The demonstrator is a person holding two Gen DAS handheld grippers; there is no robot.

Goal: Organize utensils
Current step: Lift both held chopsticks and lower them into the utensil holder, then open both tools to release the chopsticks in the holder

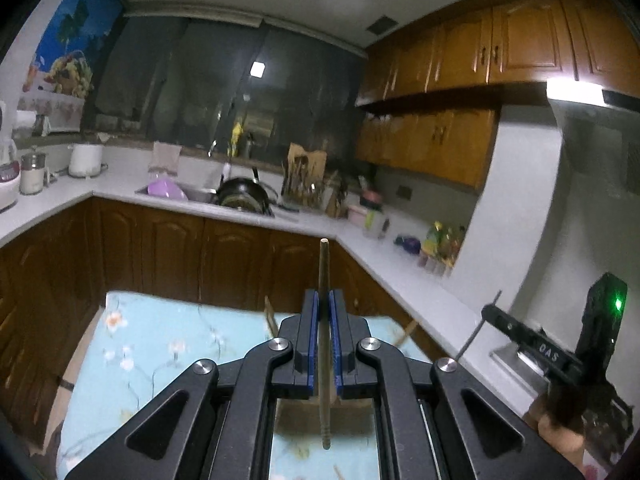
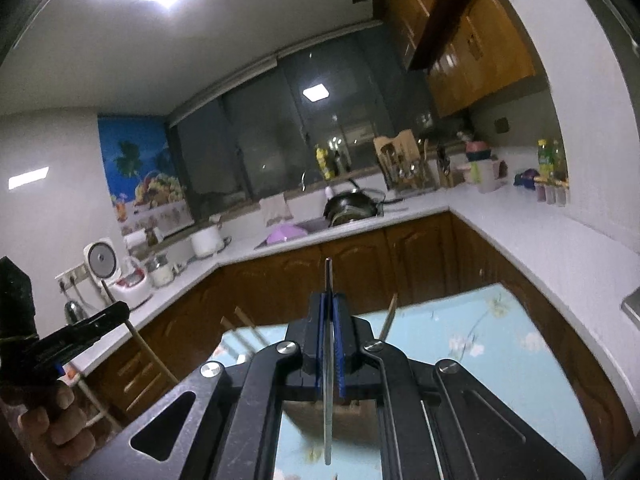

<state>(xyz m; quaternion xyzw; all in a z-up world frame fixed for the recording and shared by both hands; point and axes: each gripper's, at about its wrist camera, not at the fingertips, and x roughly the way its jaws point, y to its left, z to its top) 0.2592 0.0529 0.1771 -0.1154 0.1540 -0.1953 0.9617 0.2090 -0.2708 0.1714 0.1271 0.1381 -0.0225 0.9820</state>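
My left gripper [image 1: 324,300] is shut on a brown wooden chopstick [image 1: 324,272] that stands upright between its blue pads, held above a table with a light blue floral cloth [image 1: 160,344]. My right gripper [image 2: 329,300] is shut on a thin grey metal chopstick [image 2: 328,276], also upright, above the same cloth [image 2: 500,352]. The right gripper also shows at the right edge of the left wrist view [image 1: 490,312], its metal stick slanting down. The left gripper shows at the left of the right wrist view [image 2: 120,312] with its wooden stick. More wooden sticks [image 1: 270,314] rise from something behind the jaws.
A white L-shaped counter [image 1: 400,264] runs behind the table, with a sink holding a black wok [image 1: 242,194], a purple bowl [image 1: 166,190], a utensil rack [image 1: 304,178], bottles and cups. Brown cabinets [image 1: 180,252] stand below it. A rice cooker [image 2: 128,280] sits left.
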